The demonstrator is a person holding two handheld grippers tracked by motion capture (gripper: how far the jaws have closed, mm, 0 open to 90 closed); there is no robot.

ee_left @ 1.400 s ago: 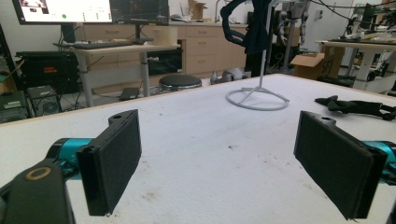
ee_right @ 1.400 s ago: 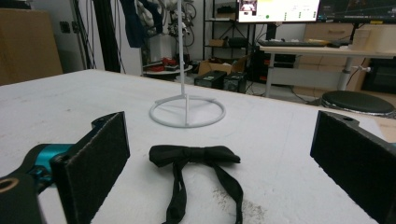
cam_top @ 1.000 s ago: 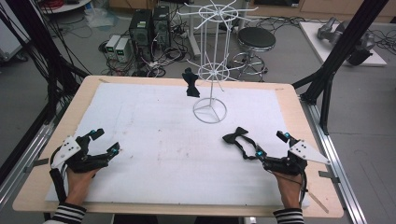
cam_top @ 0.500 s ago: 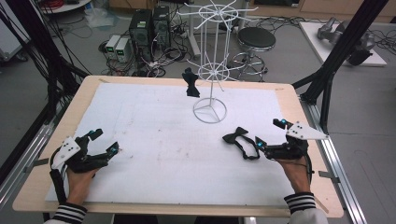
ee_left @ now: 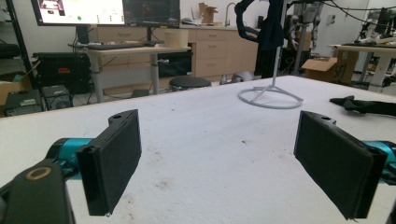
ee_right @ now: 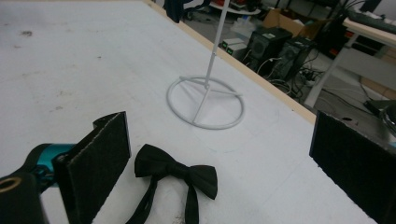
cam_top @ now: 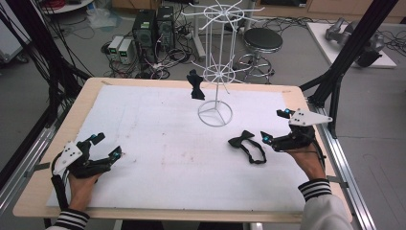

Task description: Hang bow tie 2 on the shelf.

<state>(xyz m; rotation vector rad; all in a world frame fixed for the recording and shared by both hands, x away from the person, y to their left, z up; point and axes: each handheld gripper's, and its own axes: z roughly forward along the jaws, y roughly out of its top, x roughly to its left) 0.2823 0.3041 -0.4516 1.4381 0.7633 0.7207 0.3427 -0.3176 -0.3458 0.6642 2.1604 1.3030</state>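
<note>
— Jaws spread wide on both, are they?

— Yes. Both pairs of black padded jaws stand well apart with nothing between them. The right gripper has come forward and up the tabletop since a second ago; back then it lay nearer the front edge, below and to the right of the tie. Now it sits just beside the black fabric bow tie with its thin strap, jaws facing it, not touching.

— And the left one?

— The left gripper hasn't shifted; it rests near the front left corner of the white-covered wooden tabletop, well away from everything.

— Where's the tie lying exactly?

— Flat on the tabletop, in front and to the right of the round base of the white wire display stand, near it but apart. From the right gripper view, the bow lies between the two jaws, closer to the left-hand one. It hasn't moved.

— How many ties in all?

— Two. One on the tabletop, and a second black bow tie hanging on the stand's left side, also unmoved. One stand, two grippers, two hands.
</note>
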